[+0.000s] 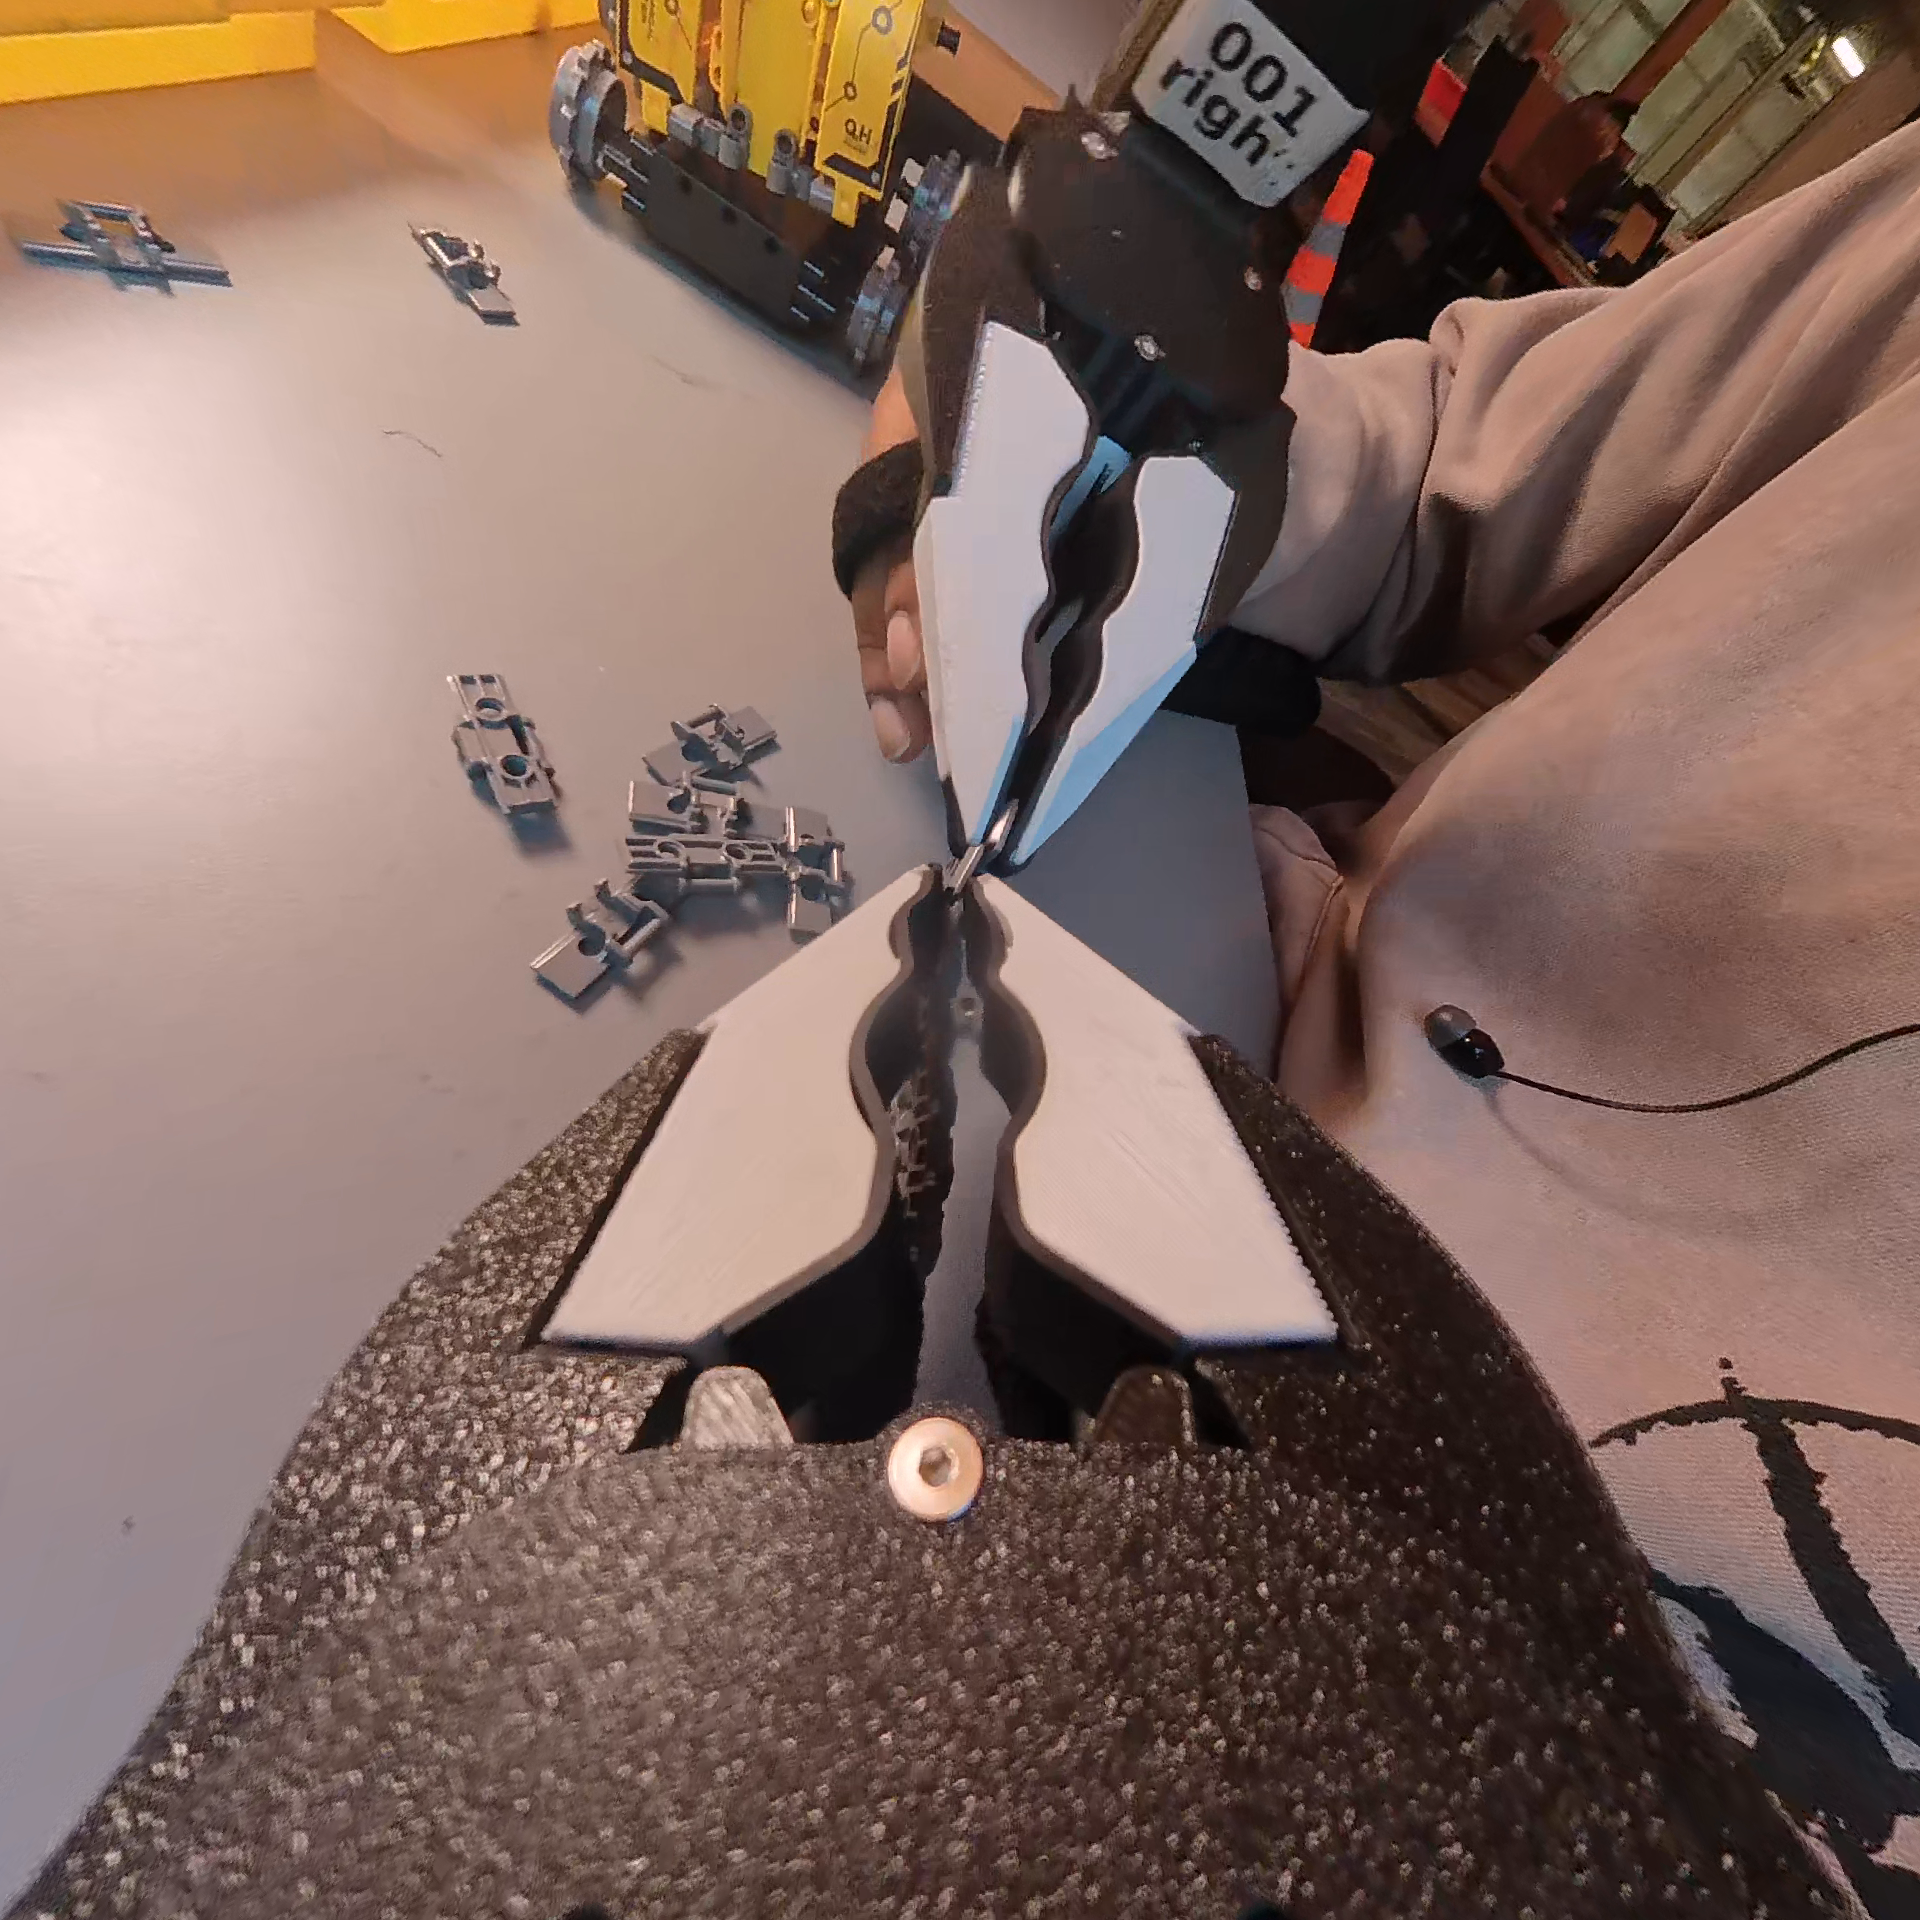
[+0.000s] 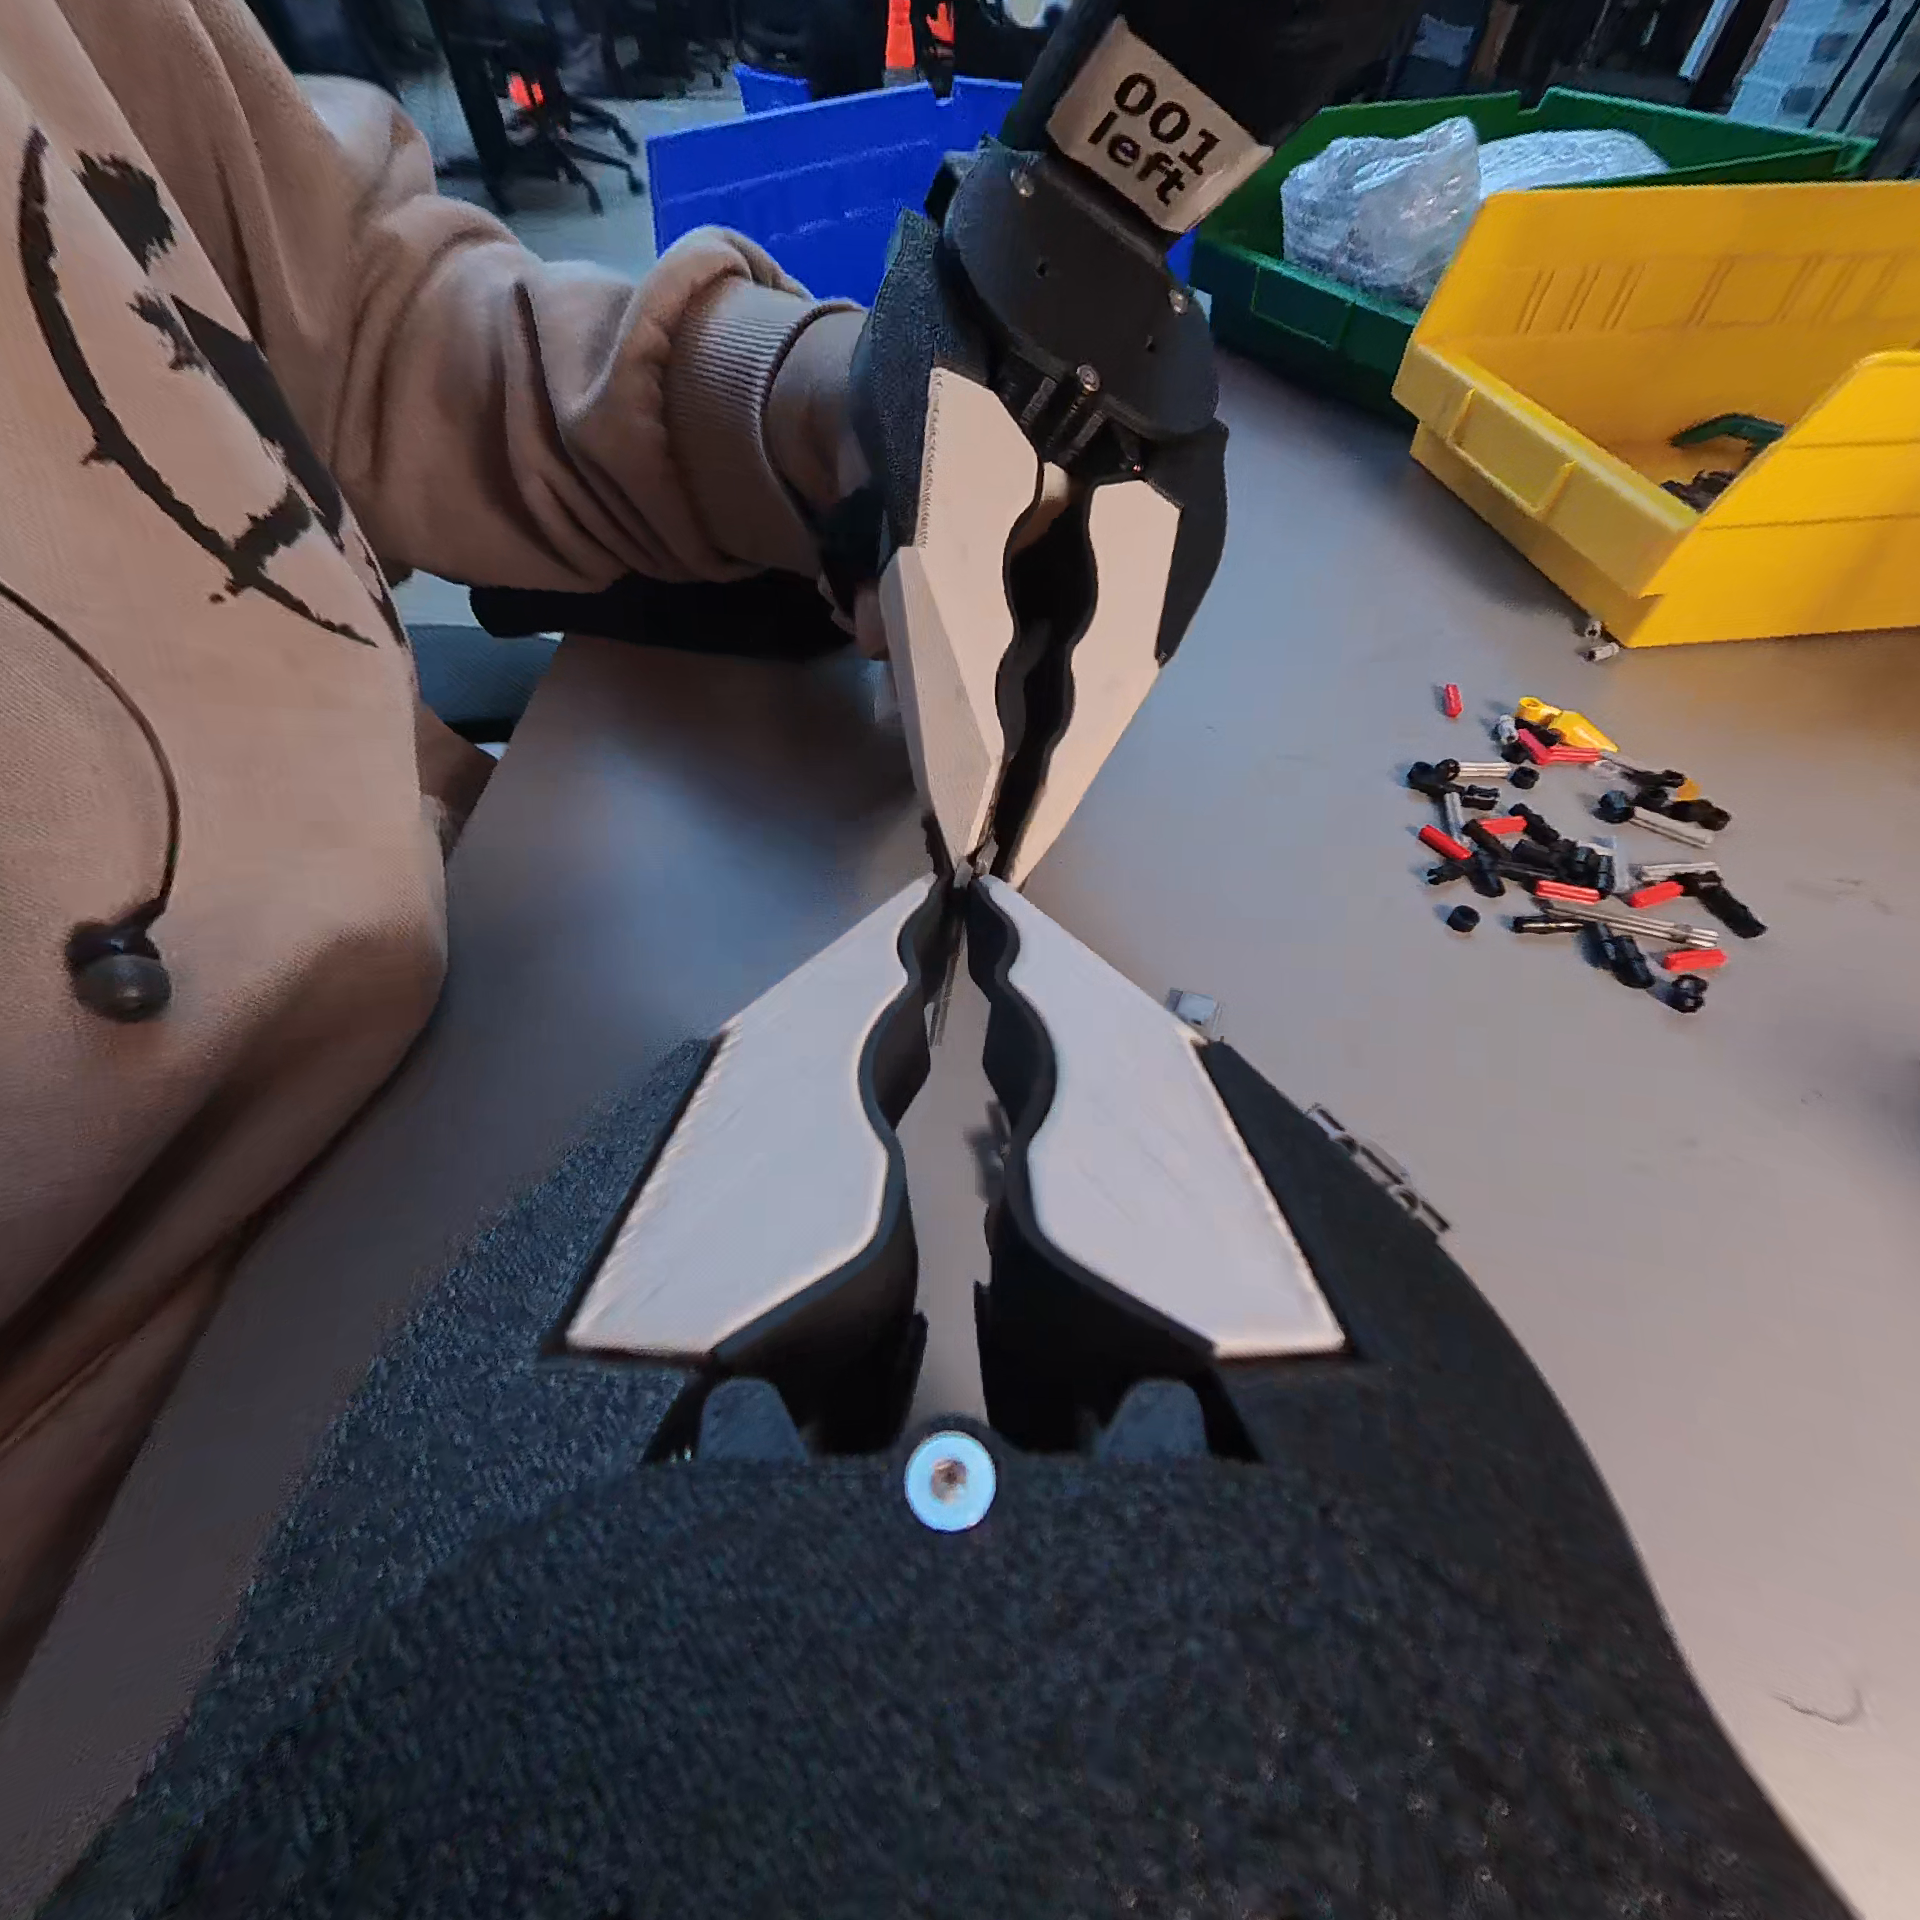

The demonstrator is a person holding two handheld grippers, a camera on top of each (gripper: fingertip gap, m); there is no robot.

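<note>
My left gripper (image 1: pixel 956 883) is shut on a small grey plastic link (image 1: pixel 962 1000) that shows as a thin edge between its fingers. My right gripper (image 2: pixel 956 896) is shut on a thin grey link (image 2: pixel 948 987) too. The two grippers meet tip to tip just above the grey table (image 1: pixel 312 1039), near its front edge. In the left wrist view the right gripper (image 1: pixel 992 831) comes down from above, with a grey piece (image 1: pixel 975 854) at the joint. In the right wrist view the left gripper (image 2: pixel 977 852) comes down the same way. Whether the pieces are joined is hidden.
A pile of grey links (image 1: pixel 707 842) lies left of the tips, with loose links (image 1: pixel 504 743) (image 1: pixel 125 244) (image 1: pixel 462 265) farther off. A yellow and black tracked model (image 1: pixel 748 156) stands at the back. Black and red pins (image 2: pixel 1579 842), yellow bin (image 2: pixel 1662 416), green bin (image 2: pixel 1351 260), blue bin (image 2: pixel 831 177). The person's torso (image 1: pixel 1662 935) is close.
</note>
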